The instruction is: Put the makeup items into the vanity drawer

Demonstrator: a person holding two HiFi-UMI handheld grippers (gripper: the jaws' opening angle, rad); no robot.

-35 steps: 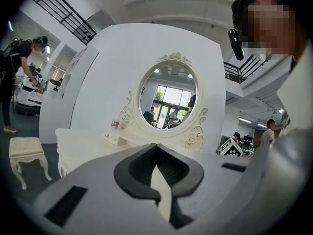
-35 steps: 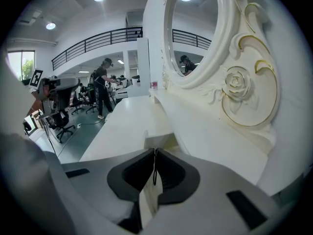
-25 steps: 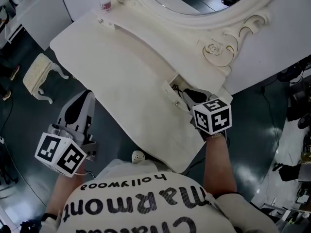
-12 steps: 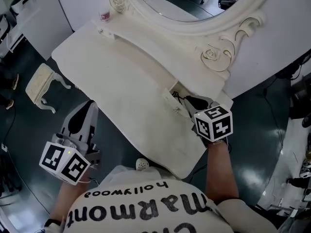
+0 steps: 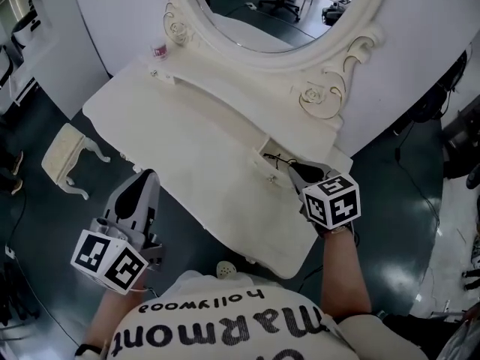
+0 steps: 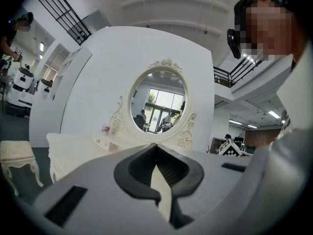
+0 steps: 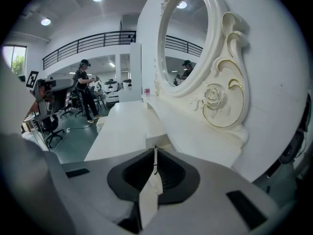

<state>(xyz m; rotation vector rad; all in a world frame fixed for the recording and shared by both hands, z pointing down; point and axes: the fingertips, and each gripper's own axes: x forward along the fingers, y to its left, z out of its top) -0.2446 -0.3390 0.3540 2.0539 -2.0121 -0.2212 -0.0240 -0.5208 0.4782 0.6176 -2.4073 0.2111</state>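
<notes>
A white vanity [image 5: 195, 126] with an oval mirror [image 5: 255, 6] fills the head view. A small drawer [image 5: 271, 158] stands open at the right of its top, with something dark inside. My right gripper [image 5: 292, 169] is shut and empty, its tips at the drawer's mouth; the right gripper view shows its jaws [image 7: 155, 149] closed over the tabletop. My left gripper [image 5: 146, 177] hangs off the vanity's front edge over the floor, also shut with nothing held [image 6: 156, 147]. A small jar with a pink label [image 5: 159, 50] stands at the back left by the mirror frame.
A white stool [image 5: 64, 156] stands on the dark floor left of the vanity. A second, shut small drawer [image 5: 161, 75] sits at the back left. White walls rise behind the mirror. People stand far off in the room [image 7: 87, 89].
The head view has tilted up, so more of the mirror shows. Both grippers keep about the same places relative to the vanity, the right one still at the drawer.
</notes>
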